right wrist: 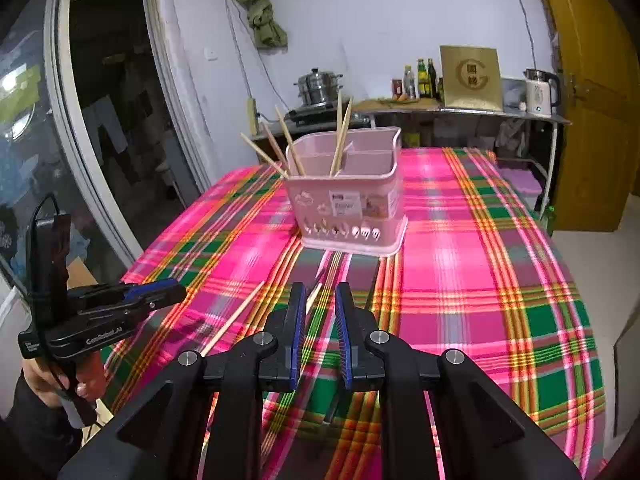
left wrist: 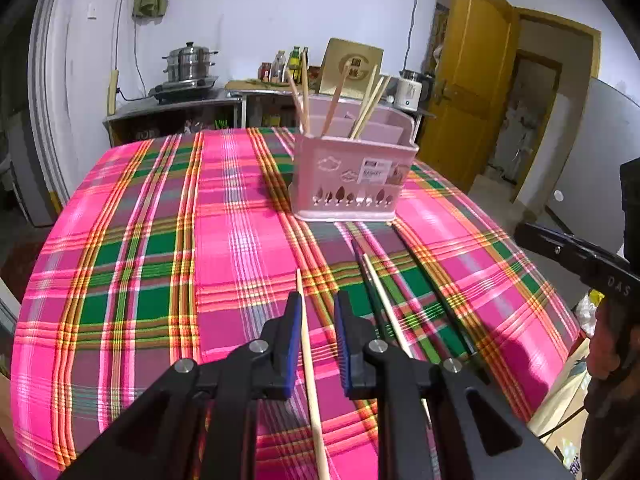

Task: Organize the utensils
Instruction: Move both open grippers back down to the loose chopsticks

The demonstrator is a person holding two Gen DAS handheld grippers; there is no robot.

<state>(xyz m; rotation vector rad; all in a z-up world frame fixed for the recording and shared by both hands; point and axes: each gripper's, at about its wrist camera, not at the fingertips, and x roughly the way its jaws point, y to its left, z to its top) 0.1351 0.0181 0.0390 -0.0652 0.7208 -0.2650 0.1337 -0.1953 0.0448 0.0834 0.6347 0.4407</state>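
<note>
Table (left wrist: pixel 120 240): plaid cloth, bearing all items.
Basket (left wrist: pixel 348 176): pink, upright, holding several chopsticks; the landmark.
Left gripper (left wrist: pixel 318 312): near side of basket, jaws partly open, astride a pale chopstick (left wrist: pixel 308 360) lying flat, not yet clamped. Best to close squarely mid-shaft, lift level.
Right gripper (right wrist: pixel 320 304): near side of basket, jaws partly open, empty, above another chopstick (right wrist: pixel 314 294).

home kitchen: steamer pot (left wrist: pixel 191 62), kettle (right wrist: pixel 540 92), sauce bottles (right wrist: pixel 425 74).
</note>
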